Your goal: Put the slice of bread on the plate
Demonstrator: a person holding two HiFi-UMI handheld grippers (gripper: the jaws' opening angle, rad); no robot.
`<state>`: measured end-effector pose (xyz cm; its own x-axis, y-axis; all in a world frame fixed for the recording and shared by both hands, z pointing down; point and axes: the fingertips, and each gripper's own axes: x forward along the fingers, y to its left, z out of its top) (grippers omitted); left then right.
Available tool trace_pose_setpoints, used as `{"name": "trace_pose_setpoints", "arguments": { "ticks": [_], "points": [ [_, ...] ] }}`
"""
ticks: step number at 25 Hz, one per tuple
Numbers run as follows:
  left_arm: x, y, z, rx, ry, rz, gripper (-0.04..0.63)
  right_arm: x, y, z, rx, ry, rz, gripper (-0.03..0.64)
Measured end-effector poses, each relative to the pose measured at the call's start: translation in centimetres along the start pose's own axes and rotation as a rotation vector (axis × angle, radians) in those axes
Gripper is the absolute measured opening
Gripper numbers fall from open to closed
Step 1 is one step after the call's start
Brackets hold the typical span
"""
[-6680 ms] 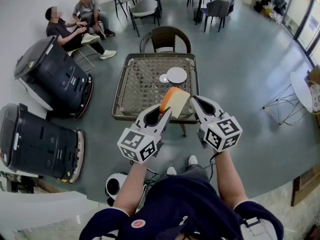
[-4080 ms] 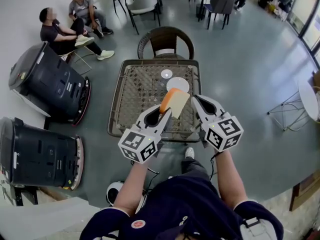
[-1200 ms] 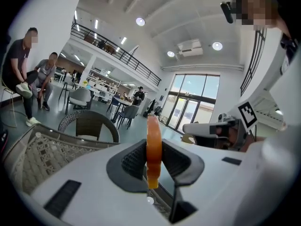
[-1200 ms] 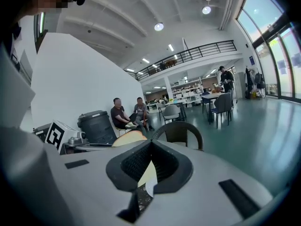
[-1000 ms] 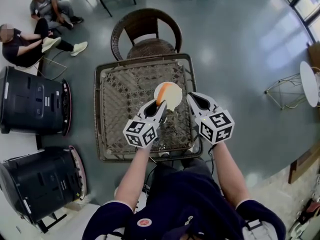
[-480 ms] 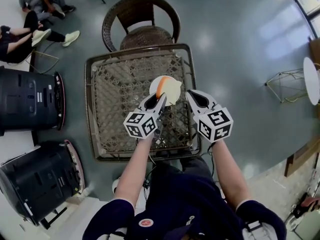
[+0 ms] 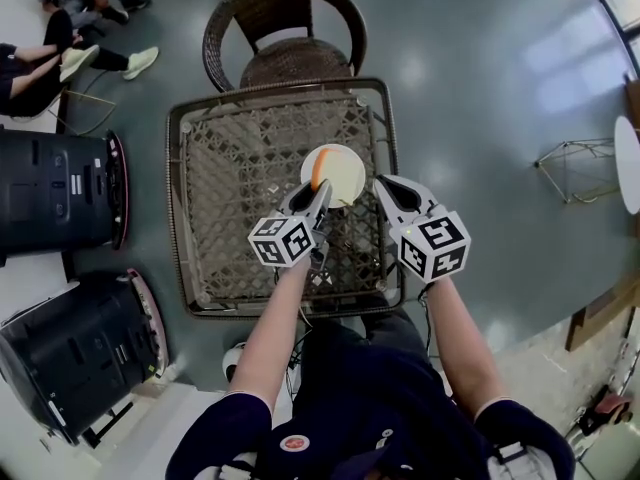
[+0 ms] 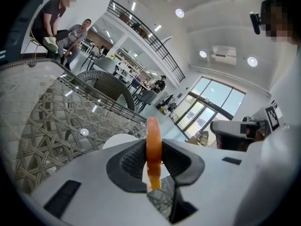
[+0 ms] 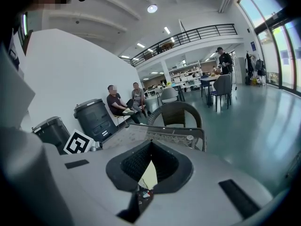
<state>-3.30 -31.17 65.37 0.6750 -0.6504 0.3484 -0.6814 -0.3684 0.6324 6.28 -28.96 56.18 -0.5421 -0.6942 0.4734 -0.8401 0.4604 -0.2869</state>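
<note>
Grey polished floor fills the head view, and a square wicker table [image 7: 180, 208] with a dark frame sits in the middle of the frame. A round-backed wicker chair [image 7: 285, 28] stands at the table's top edge. Two black bins [image 7: 50, 188] stand one above the other along the left edge, and seated people [image 7: 40, 38] show in the upper left corner.

A white plate [image 7: 335, 149] lies on the table, right of its centre. The left claw [image 7: 316, 196] reaches in from below and ends at the plate's lower left rim. Its jaws are clamped on the slice of bread [image 7: 318, 168], which stands on edge with its orange crust showing as a narrow strip over the plate. Whether the bread touches the plate cannot be told.

In the left gripper view the slice [image 8: 153, 140] stands upright in the centre, squeezed between the two dark ribbed pads. The plate [image 8: 120, 140] shows as a pale patch just left of it, behind the claw [image 8: 153, 157].

The right claw [image 7: 388, 190] hangs just right of the plate, over the table. In the right gripper view its jaw tips [image 9: 150, 149] meet with nothing gripped, and the chair back rises beyond them.
</note>
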Motion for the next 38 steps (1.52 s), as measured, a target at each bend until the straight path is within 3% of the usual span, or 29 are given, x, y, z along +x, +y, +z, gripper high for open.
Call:
{"name": "trace_pose_setpoints", "arguments": {
  "ticks": [12, 21, 38],
  "points": [
    [-0.1, 3.5, -0.8, -0.009, 0.037, 0.089, 0.098, 1.1, 0.4, -0.5, 0.009, 0.011, 0.014, 0.008],
    [-0.4, 6.5, -1.7, 0.040, 0.077, 0.240, 0.150, 1.6, 0.8, -0.8, 0.015, 0.018, 0.018, 0.008],
    [0.0, 8.4, -2.7, 0.081, 0.137, 0.329, 0.161, 1.3, 1.0, -0.8, 0.017, 0.011, 0.010, 0.008]
  ]
}}
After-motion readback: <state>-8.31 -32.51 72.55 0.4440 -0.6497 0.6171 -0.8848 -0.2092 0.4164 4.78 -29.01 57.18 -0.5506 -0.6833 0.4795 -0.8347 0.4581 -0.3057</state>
